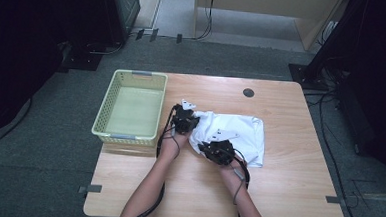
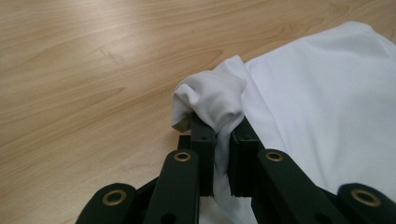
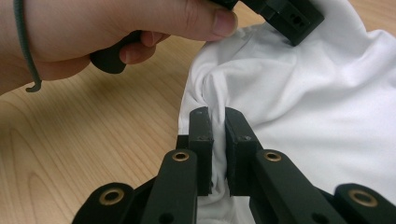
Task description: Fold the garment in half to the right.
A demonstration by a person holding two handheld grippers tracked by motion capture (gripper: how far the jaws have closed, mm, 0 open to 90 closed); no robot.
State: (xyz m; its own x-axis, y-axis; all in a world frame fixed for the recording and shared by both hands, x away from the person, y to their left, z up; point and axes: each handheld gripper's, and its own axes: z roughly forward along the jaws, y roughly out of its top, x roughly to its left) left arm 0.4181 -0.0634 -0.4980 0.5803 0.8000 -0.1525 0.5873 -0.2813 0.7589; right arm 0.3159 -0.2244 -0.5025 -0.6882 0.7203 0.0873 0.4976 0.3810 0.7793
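A white folded cloth [image 1: 244,134] lies on the wooden table [image 1: 286,193], right of centre. My left gripper [image 1: 185,119] sits at the cloth's left far corner, and its jaws are shut on a bunched fold of the white cloth [image 2: 219,100]. My right gripper [image 1: 218,151] is at the cloth's near left edge, with its jaws pinched shut on a ridge of the cloth [image 3: 243,93]. In the right gripper view the person's left hand [image 3: 93,32] and part of the left gripper's body [image 3: 292,16] show beyond the pinched fabric.
A pale green plastic basket [image 1: 131,106] stands at the table's left far side, its inside bare. A round cable hole [image 1: 248,92] is in the tabletop behind the cloth. Cables trail from both grippers along the forearms.
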